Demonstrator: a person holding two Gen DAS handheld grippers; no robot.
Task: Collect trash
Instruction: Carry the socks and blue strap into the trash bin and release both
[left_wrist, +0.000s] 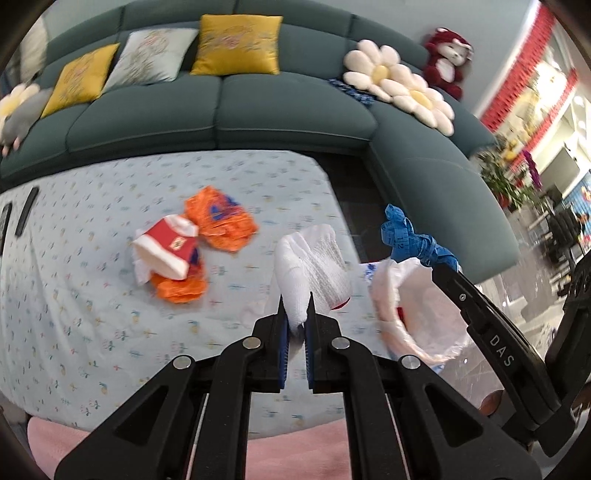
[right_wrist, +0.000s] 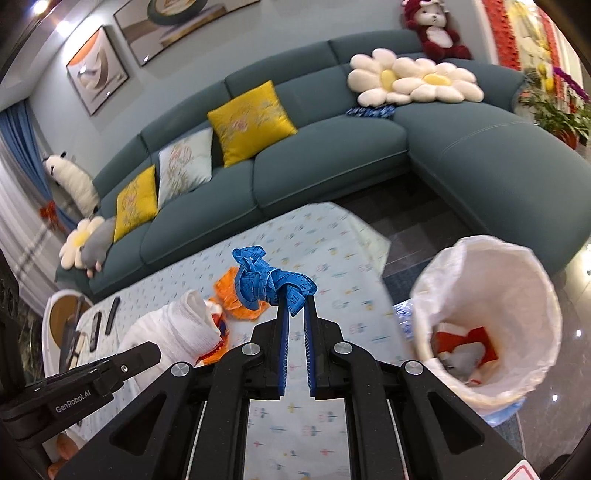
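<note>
**Both grippers loaded, much of the trash only partly seen**

Clearly, the left gripper (left_wrist: 295, 314) is clamped on a wad of white textured paper (left_wrist: 314, 266), its blue pads drawn narrow around the lower end of the wad; that pinched end is hidden between the jaws, and a red scrap at its right edge cannot be identified. The right gripper (right_wrist: 295, 299) is likewise closed tight on a tangled blue measuring tape (right_wrist: 271, 282), of which only the bunched loops above the fingertips are seen; printed numerals are partly legible. Both loads are held above the table (left_wrist: 92, 314), which is covered with a pale blue patterned cloth.

Left lying on the cloth are crumpled orange wrappers (left_wrist: 221, 218) and a red-and-white carton (left_wrist: 166, 251), touching one another; their printing is blurred and cannot be read. In the right wrist view these are mostly covered by the tape and the paper wad. Dark slim objects (left_wrist: 26, 214) near the table's far left edge are cut off and too blurred to name.

A trash bin lined with a white bag (right_wrist: 491, 295) is seen beside the table's right end. At its bottom, red, white and grey pieces are visible, though what they are cannot be told. In the left wrist view the bin is largely masked by the right gripper's body.

Behind the table a teal sofa (left_wrist: 258, 110) is seen, its ends cropped by the lens edge.
</note>
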